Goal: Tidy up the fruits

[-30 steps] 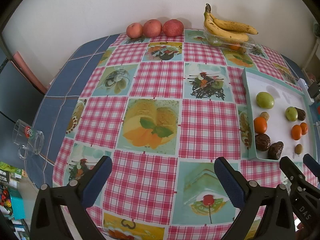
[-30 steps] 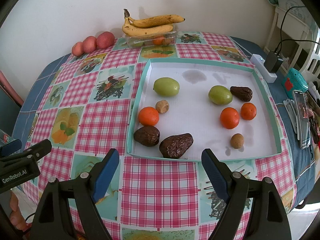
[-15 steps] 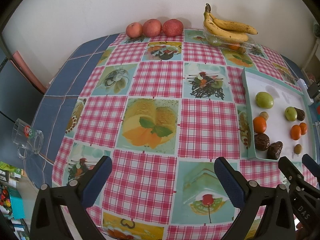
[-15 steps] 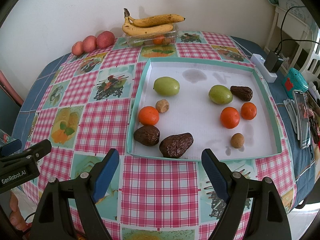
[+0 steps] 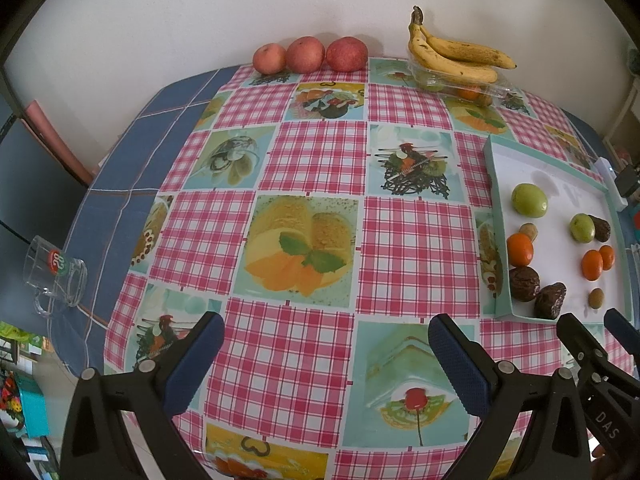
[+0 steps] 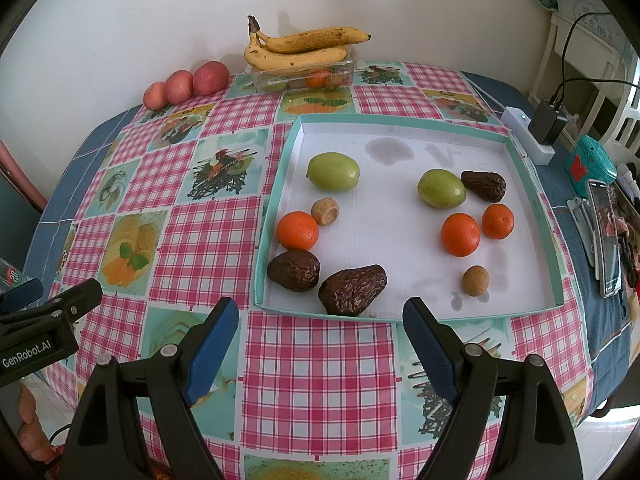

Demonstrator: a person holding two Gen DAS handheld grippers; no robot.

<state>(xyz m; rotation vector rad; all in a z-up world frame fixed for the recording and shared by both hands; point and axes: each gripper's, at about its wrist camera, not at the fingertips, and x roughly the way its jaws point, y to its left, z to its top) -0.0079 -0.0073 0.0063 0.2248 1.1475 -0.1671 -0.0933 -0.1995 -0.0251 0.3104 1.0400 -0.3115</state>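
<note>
right gripper (image 6: 320, 344) jaws spread, empty | tray (image 6: 400, 316) fruits just beyond | left gripper (image 5: 324, 352) jaws spread

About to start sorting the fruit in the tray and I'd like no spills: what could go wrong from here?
1. The two dark wrinkled fruits touch at the tray's near wall; grabbing one may nudge the other.
2. The right-hand oranges touch, so open fingers may roll one.
3. The bananas sit atop a clear box and could slide off if it is bumped.
</note>
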